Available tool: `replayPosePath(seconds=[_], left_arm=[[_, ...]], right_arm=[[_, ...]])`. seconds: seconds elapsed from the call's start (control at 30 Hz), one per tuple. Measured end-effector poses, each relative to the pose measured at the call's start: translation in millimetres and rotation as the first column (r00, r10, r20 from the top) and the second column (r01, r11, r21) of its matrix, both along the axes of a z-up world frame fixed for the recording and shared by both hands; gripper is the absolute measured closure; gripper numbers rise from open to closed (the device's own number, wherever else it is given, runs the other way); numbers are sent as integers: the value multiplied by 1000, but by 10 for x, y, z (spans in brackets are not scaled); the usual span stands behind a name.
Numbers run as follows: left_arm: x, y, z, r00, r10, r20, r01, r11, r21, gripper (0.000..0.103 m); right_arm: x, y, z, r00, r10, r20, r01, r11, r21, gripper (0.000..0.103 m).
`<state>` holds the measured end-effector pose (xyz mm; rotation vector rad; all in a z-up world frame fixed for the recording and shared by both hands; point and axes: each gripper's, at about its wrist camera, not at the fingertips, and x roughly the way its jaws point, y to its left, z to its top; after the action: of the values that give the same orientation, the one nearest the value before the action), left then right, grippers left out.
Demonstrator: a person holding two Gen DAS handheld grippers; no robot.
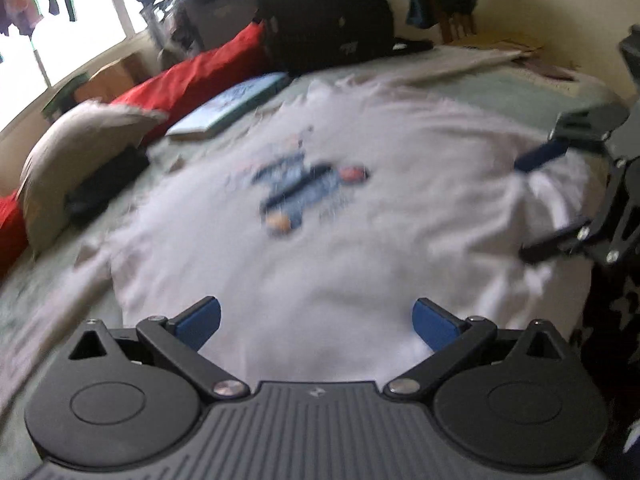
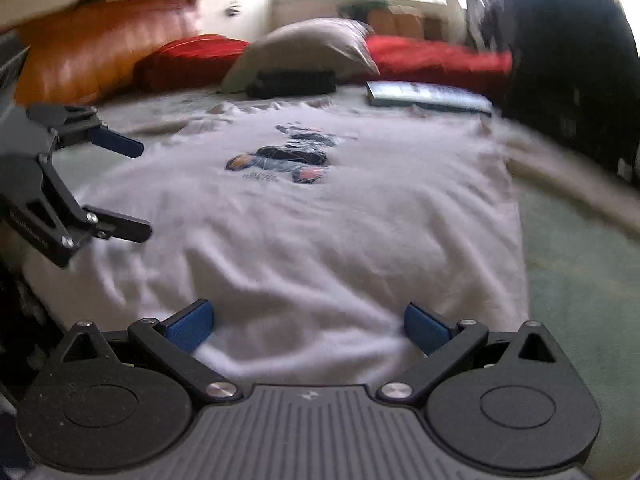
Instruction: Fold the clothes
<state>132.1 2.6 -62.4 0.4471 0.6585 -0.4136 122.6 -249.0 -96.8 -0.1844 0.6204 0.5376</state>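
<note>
The left gripper [image 1: 316,322] hangs over the near hem of the white T-shirt [image 1: 340,208], its 2 blue-padded fingers spread wide with nothing between them. The right gripper [image 2: 308,326] does likewise, fingers wide apart and empty above the same hem. The shirt lies flat, print up, on a pale green bed cover [image 2: 580,264], with a blue and orange graphic [image 2: 280,158] mid-chest. Beyond it sit a book [image 2: 428,96], a folded black item [image 2: 292,82], a beige pillow [image 2: 308,46] and red cushions [image 2: 432,56]. A dark bag [image 1: 320,16] stands farthest back.
</note>
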Motion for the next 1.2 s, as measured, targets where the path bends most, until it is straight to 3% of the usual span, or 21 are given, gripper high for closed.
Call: replayPosePath(seconds=[0.07,0.17,0.2,0.37,0.47,0.53,0.63,0.83,1.07,1.2], left_arm=[[-144,139,-49,998,54,-15,-55,997,-58,1],[-294,402,-82,985,141,-96,-156,972,-176,1],[-350,448,-88,983,146,-109,-164,969,-184,1],[-550,415,-44,986,138,-93,-149,981,-123,1],[-551,354,41,991,114,-72,-126,973,-195,1],[-530,315,19,991,92,-102,-113,966,-233,1],[-519,280,-83,982,97,-159,-133,964,-231,1],[-655,405,-55,977,132,-165,-165,963,-212,1],[-225,510,260,987,137,-80,-153,959,-240,1],[105,465,186,986,119,-113,-145,953,-266,1]], right_arm=[[-68,-86,-14,1000,-15,1,15,1000,22,0],[-109,-178,-26,1000,-26,-3,26,998,52,0],[-126,-197,-30,1000,-25,0,25,998,55,0],[-150,-171,-48,999,-33,13,33,999,34,0],[-158,-155,-49,999,-44,13,44,999,29,0],[-169,-148,-48,998,-53,12,53,998,28,0],[-185,-144,-45,998,-61,9,61,998,27,0],[-189,-136,-53,998,-64,4,64,998,26,0],[-207,-121,-54,997,-72,5,72,997,20,0],[-205,-101,-42,997,-79,-3,79,997,13,0]])
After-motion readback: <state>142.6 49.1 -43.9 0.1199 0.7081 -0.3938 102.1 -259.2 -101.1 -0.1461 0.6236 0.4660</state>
